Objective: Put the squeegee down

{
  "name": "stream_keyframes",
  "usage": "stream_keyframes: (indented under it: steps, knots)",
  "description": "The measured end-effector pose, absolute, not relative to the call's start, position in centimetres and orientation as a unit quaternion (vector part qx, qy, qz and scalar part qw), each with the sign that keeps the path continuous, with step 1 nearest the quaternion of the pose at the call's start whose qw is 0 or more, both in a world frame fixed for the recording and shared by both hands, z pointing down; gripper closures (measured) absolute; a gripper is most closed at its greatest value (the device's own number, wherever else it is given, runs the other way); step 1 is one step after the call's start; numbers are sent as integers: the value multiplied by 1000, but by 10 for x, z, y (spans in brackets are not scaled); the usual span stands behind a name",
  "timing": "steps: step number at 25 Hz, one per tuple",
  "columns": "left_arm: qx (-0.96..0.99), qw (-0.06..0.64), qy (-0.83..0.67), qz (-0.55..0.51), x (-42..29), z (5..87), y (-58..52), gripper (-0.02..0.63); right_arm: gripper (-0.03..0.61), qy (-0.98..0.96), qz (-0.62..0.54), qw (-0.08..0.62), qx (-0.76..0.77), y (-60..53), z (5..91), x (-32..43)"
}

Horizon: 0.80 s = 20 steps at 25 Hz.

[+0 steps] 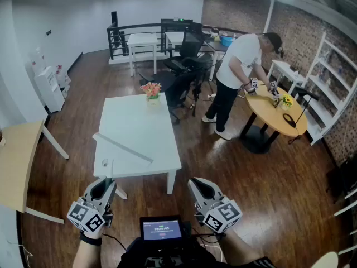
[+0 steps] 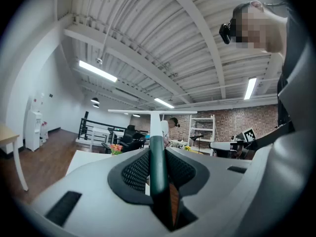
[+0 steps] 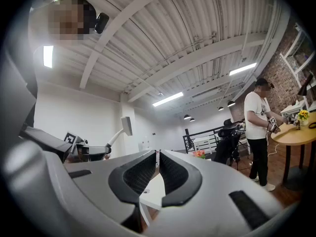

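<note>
White-bladed squeegee [image 1: 122, 148] with a dark green handle reaches over the white square table's [image 1: 139, 116] near-left part in the head view. Its shaft is hard to trace, and bare wooden floor surrounds the table. Left gripper view: the left gripper [image 2: 158, 152] pinches the green handle. Right gripper view: the right gripper [image 3: 157, 154] is pressed together and empty.

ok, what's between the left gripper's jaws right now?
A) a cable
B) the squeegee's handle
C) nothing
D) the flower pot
B: in the left gripper view, the left gripper is closed on the dark green handle of the squeegee, and its white blade runs crosswise beyond the jaws.
</note>
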<state>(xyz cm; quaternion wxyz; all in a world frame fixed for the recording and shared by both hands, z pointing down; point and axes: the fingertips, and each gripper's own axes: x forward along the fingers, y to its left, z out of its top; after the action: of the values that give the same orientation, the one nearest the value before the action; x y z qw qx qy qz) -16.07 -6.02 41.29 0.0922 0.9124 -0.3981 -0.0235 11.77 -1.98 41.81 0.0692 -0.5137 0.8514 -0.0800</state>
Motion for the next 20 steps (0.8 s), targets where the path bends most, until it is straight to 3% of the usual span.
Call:
stream_keyframes:
  steps: [11,20]
  knots:
    - [902,90,-421,29,-137,451,-142,520,535,855,-102,66,-504,-39,440,145]
    - [887,159,-429,57,-126,517,-279,520,534,847,-112,50,-517,-98,451,144]
